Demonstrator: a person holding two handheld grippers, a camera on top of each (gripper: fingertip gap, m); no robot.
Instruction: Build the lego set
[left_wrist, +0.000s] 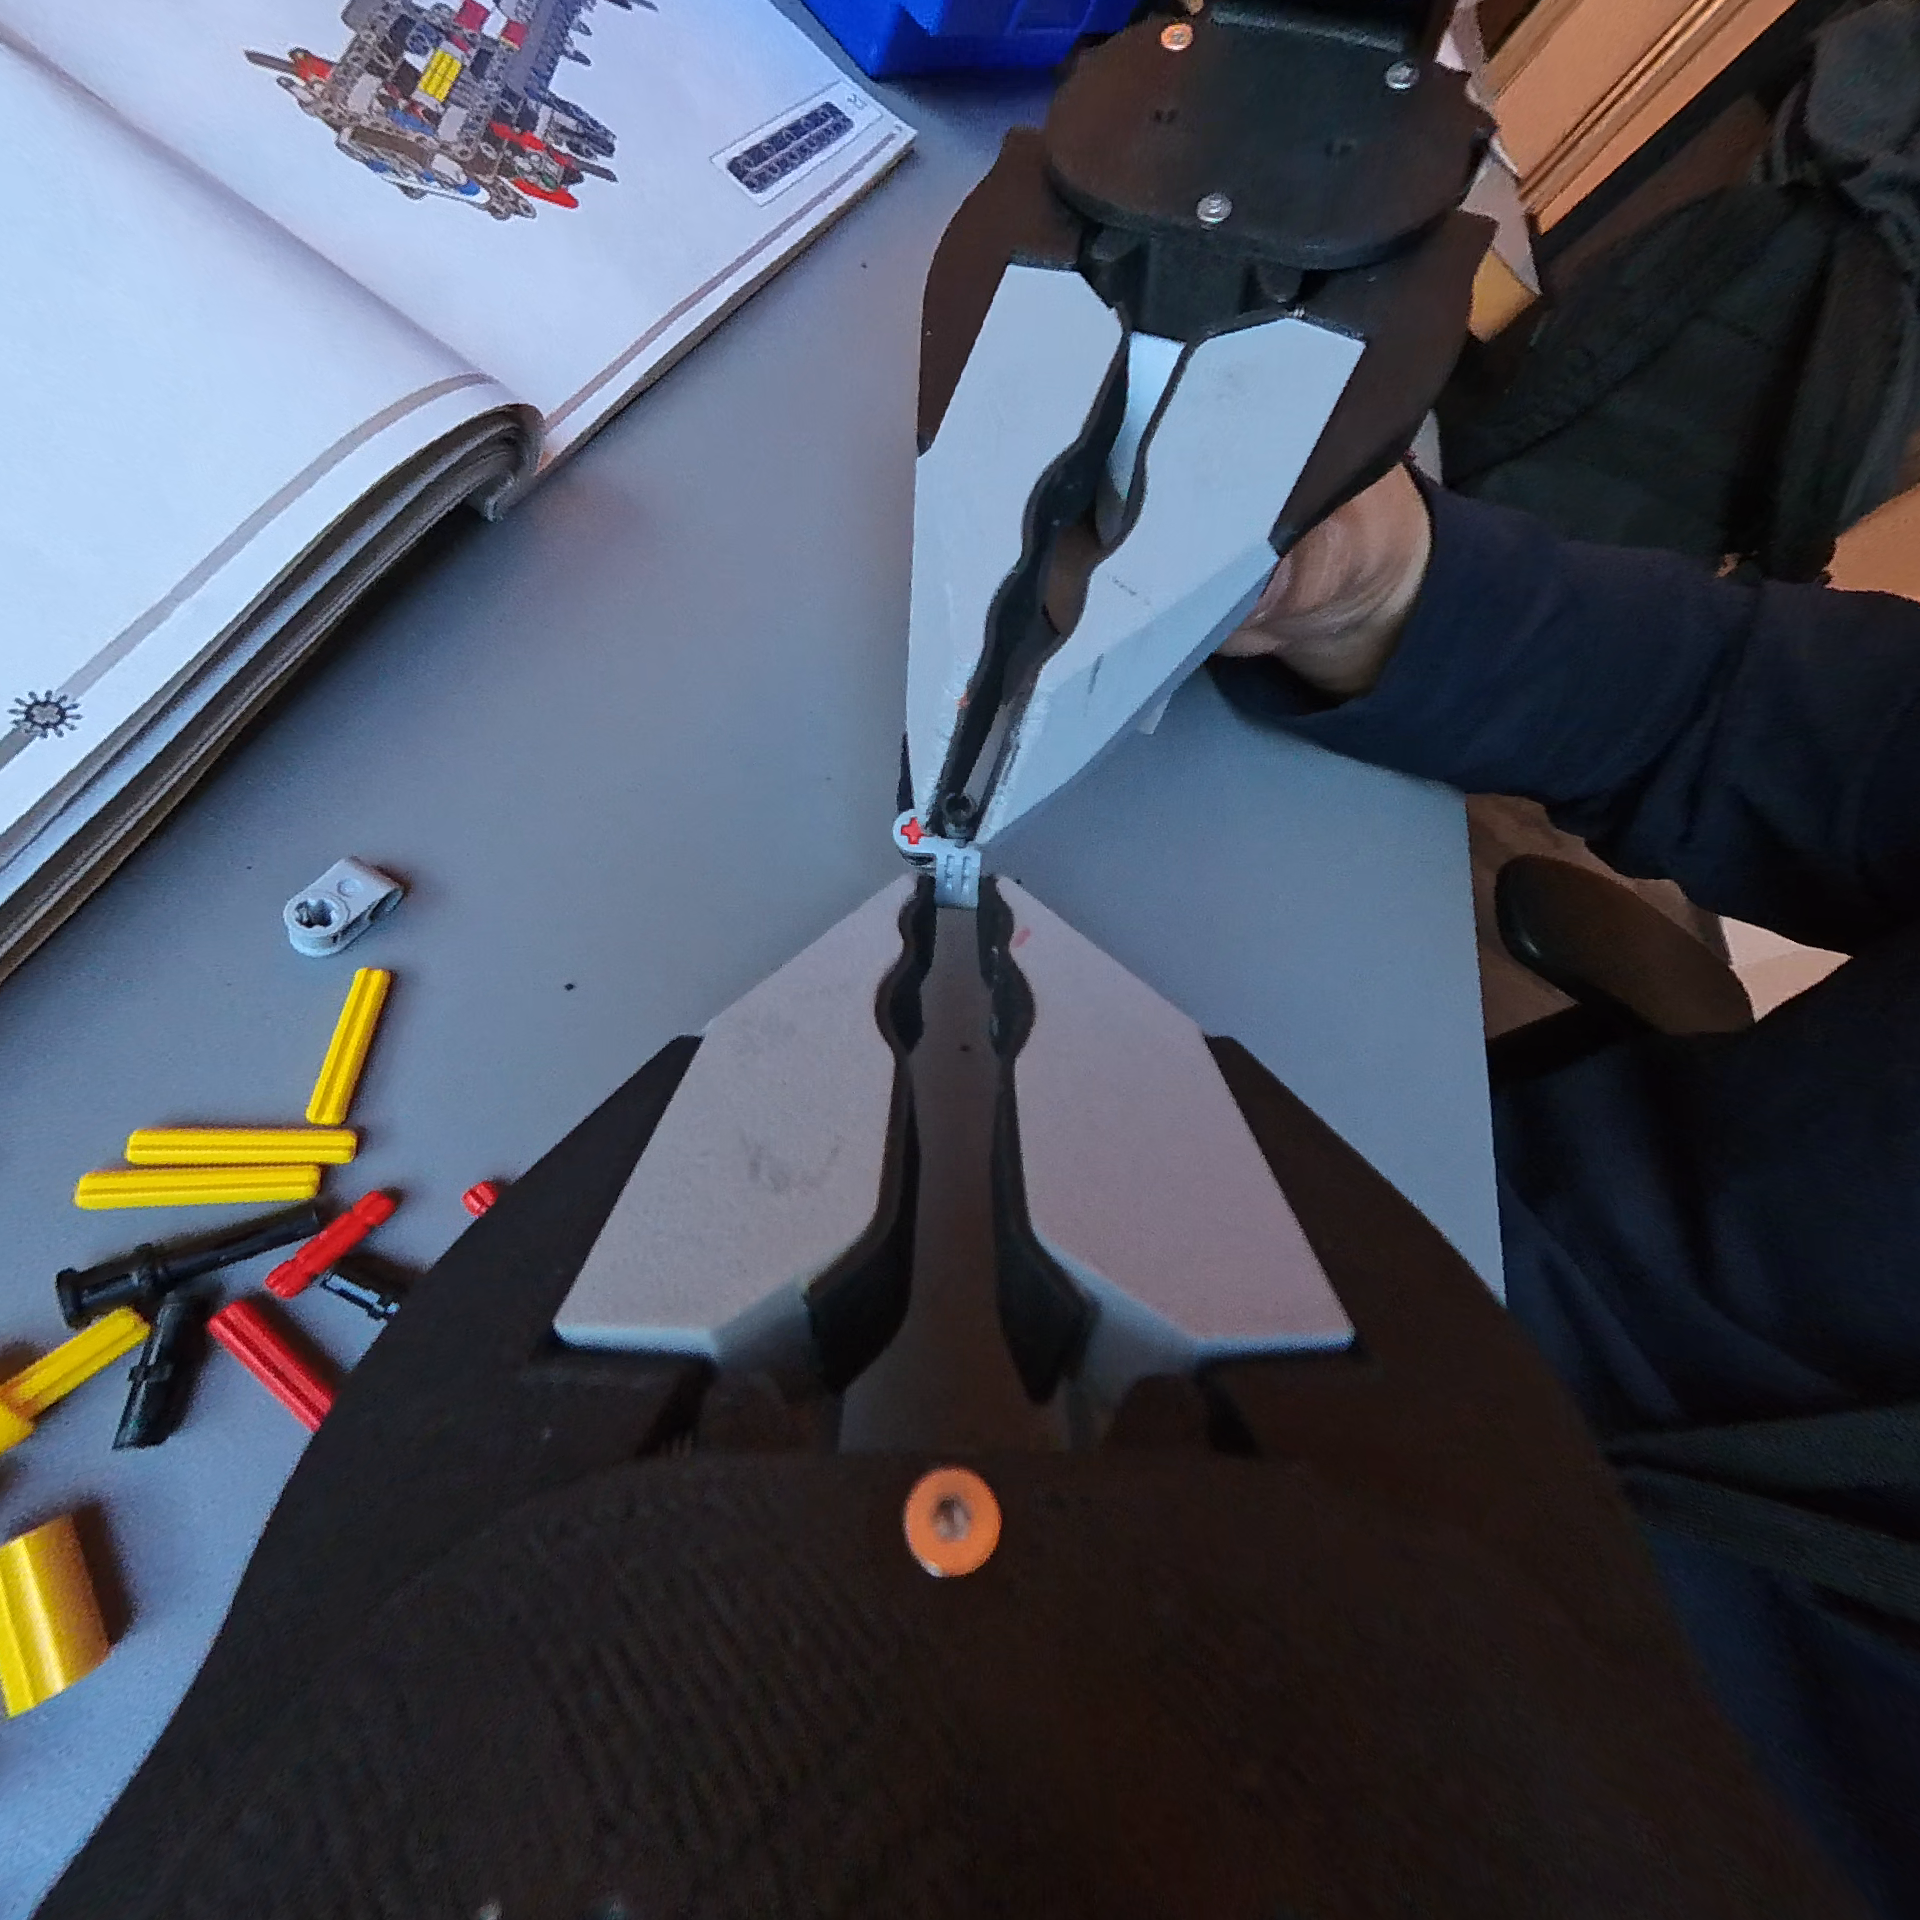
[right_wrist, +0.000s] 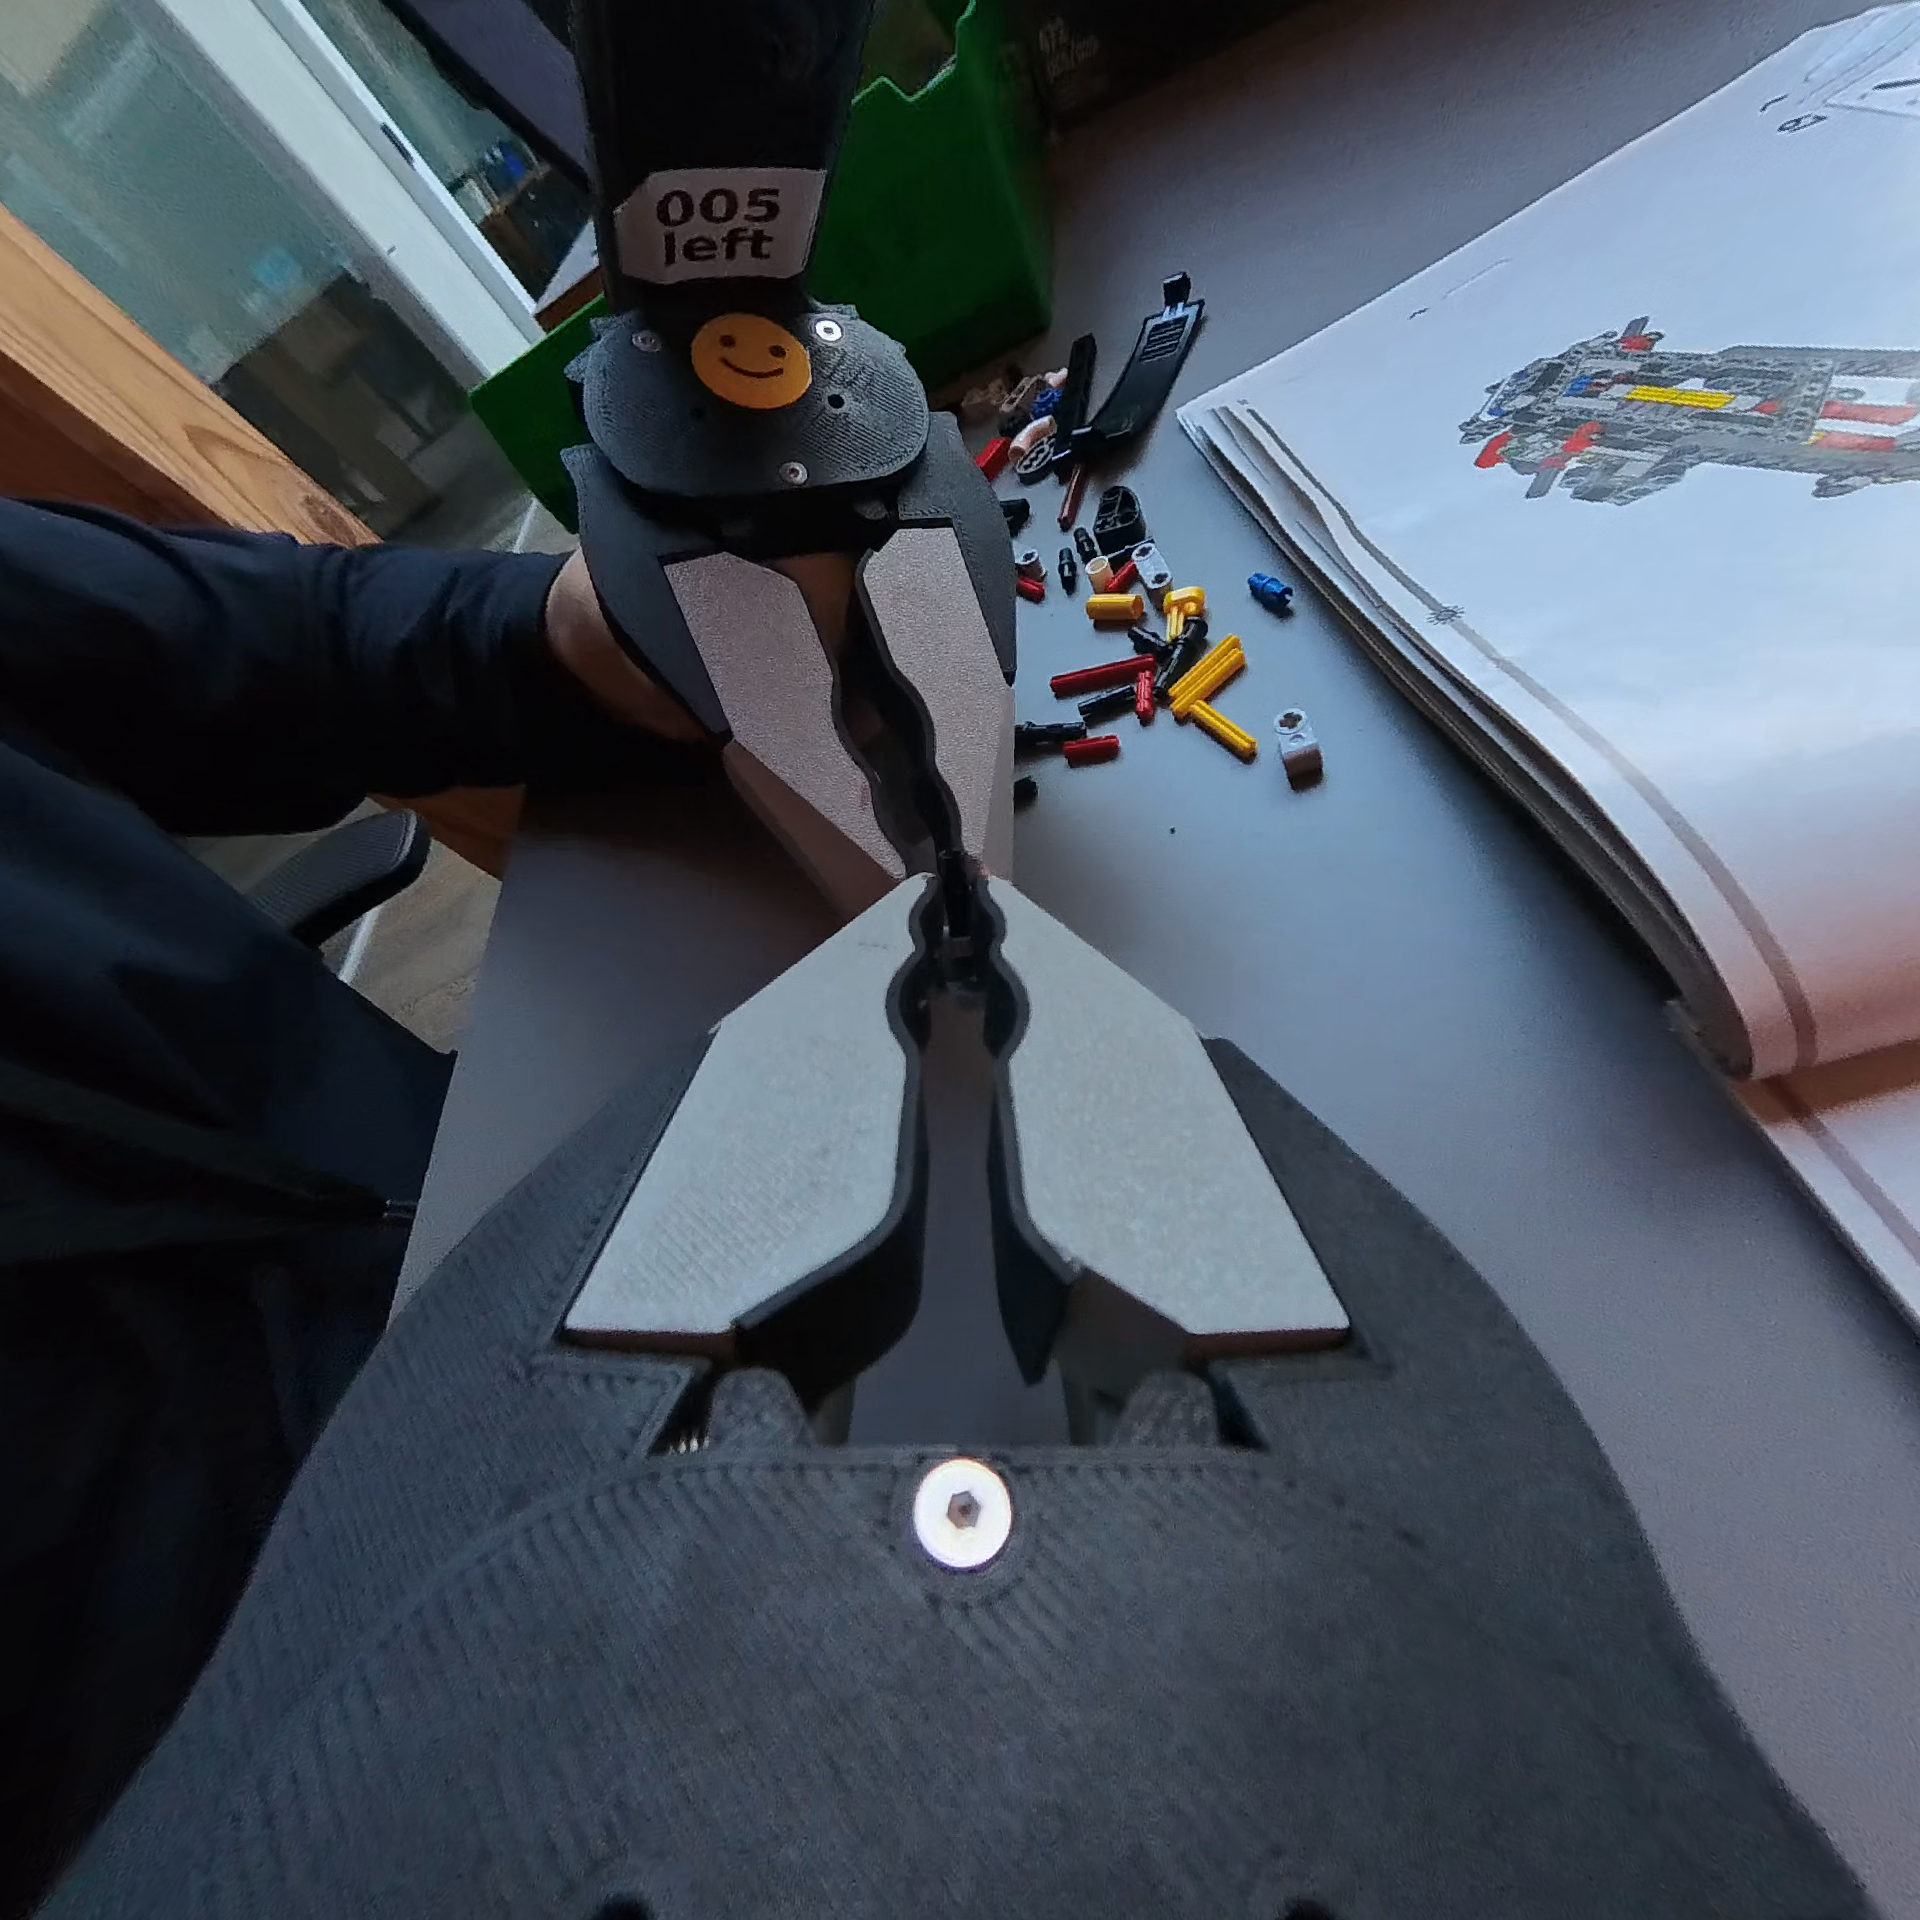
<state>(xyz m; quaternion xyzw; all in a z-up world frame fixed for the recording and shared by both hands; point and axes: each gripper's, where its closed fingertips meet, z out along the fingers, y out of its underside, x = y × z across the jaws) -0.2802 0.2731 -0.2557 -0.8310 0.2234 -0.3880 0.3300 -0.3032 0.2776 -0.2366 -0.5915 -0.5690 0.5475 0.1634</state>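
The left gripper (left_wrist: 951, 883) has its fingers clamped on a small grey connector (left_wrist: 954, 860) bearing a red cross-axle end (left_wrist: 911, 830); at its twelve o'clock the right gripper (right_wrist: 956, 904) pinches a black pin (right_wrist: 953, 894), tip touching the connector; loose yellow axles (left_wrist: 239, 1148) lie at eight o'clock on the tabletop (left_wrist: 644, 790); an open instruction booklet (left_wrist: 312, 343) at ten.

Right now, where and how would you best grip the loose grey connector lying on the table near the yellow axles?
Grip the grey connector across its two flat sides, coming from above. It lies apart from the yellow axles, so both sides look free; its rounded holed end would likely slip.
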